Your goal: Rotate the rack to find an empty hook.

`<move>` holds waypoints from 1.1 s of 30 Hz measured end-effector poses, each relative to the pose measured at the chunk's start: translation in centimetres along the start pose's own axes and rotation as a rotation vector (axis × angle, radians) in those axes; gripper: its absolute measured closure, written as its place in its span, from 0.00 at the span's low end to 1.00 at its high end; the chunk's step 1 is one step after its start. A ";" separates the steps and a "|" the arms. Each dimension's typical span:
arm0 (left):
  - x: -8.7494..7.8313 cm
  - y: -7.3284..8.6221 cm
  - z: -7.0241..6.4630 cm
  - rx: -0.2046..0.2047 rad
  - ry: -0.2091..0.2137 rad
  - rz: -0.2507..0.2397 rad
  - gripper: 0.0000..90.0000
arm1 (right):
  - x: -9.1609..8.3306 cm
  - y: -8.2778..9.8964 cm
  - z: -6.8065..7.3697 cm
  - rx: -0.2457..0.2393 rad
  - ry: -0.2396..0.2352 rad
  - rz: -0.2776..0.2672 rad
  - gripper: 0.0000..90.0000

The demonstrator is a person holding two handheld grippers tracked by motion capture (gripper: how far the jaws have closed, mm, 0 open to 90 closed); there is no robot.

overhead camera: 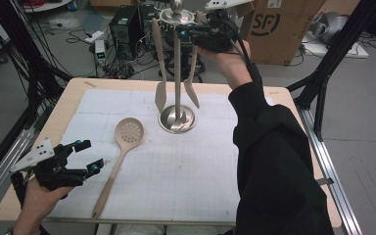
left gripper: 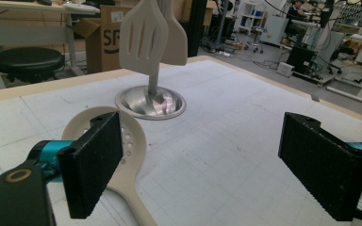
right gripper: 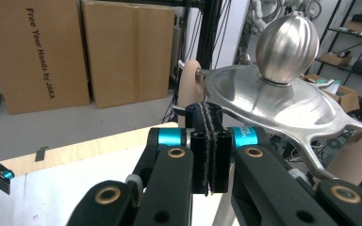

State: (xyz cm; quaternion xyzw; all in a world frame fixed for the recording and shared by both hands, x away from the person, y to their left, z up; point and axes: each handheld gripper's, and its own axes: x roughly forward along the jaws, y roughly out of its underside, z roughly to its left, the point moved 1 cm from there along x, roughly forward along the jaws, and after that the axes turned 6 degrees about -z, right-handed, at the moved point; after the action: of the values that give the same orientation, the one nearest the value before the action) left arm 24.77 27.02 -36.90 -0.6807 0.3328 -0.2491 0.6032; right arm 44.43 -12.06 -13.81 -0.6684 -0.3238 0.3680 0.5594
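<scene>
Left gripper (overhead camera: 85, 155) — low at the table's near left corner, jaws wide apart, nothing between them; black foam-faced pads, teal fittings, grey three-cornered plate on top.

Just to its right lies the skimmer spoon (overhead camera: 120, 152): matte beige, round perforated bowl, long thin handle running toward the near edge. In the left gripper view its bowl sits partly behind the left pad.

Centre: utensil stand (overhead camera: 177, 73) — polished metal, dished round base, slim upright post, flat hook-armed crown with a ribbed ball knob. Two beige turners hang from it, blades down; one slotted turner (left gripper: 143, 35), one plain spatula (overhead camera: 192, 73).

Right gripper (overhead camera: 196, 30) is raised at the stand's crown, jaws pressed together; in the right gripper view the fuzzy pads meet flat beside the rim, at the top of the plain spatula's handle. Whether they pinch anything I cannot tell.

Table (overhead camera: 73, 98): pale wood edge, white gridded mat. Around it: grey floor, cable tangles, cardboard boxes (overhead camera: 279, 27), black frame struts.
</scene>
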 end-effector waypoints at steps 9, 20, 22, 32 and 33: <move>0.0 0.0 0.0 0.000 0.000 0.000 0.17 | 0.1 0.1 0.0 0.001 0.008 0.003 1.00; 0.0 0.0 -0.1 0.002 0.000 -0.001 0.17 | -0.1 0.2 -0.1 0.000 0.016 0.009 1.00; 0.1 0.0 -0.1 0.001 0.000 0.000 0.17 | -0.3 0.3 -0.2 0.000 0.016 0.008 1.00; 0.1 0.0 -0.1 0.003 0.000 0.006 0.17 | -0.8 0.5 -0.2 0.003 0.008 0.006 1.00; 0.1 0.0 -0.1 0.003 0.000 0.004 0.17 | -0.9 0.5 -0.2 0.003 0.011 0.009 1.00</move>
State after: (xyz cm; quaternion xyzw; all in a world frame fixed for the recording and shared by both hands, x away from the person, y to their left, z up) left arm 24.78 26.91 -36.93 -0.6790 0.3339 -0.2484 0.6048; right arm 44.15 -13.02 -14.16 -0.6710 -0.3172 0.3673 0.5606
